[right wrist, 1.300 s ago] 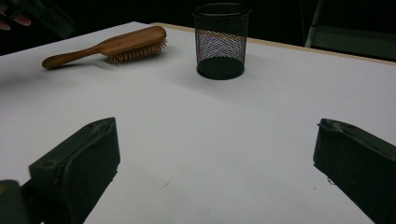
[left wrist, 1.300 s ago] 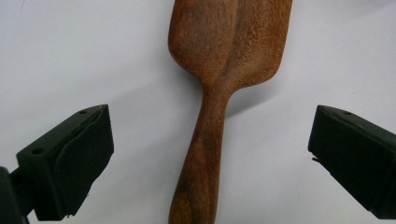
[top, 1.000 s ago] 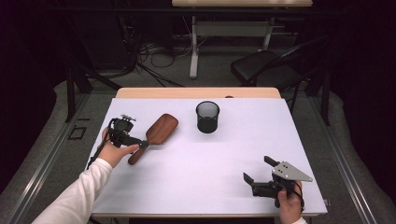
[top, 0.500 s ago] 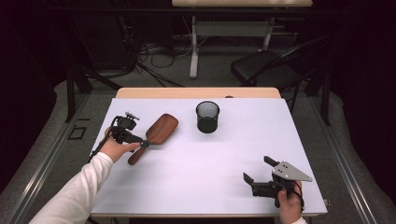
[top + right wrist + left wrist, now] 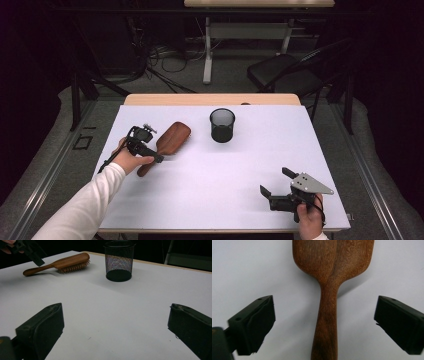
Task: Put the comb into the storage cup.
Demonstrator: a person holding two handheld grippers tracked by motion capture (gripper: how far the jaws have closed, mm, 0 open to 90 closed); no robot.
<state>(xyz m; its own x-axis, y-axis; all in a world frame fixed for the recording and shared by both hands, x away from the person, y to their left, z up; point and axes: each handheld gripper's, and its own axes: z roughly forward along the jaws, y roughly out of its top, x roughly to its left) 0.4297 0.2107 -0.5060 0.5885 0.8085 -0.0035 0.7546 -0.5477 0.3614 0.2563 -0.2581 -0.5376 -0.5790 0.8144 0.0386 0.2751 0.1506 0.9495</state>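
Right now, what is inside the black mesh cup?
Nothing shows inside the mesh cup: through its mesh the right gripper view shows only a dark base. From above, the cup's inside is too dark to tell.

A dim lab: around the white table (image 5: 215,165) run floor rails (image 5: 50,165), with tangled cables (image 5: 165,60) behind it, a second desk (image 5: 250,20) and a black chair (image 5: 285,72).

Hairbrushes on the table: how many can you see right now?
1. The wooden hairbrush lies bristles down at the table's left, beside the mesh cup; its handle sits between the open jaws of the left gripper. Nothing appears hidden.
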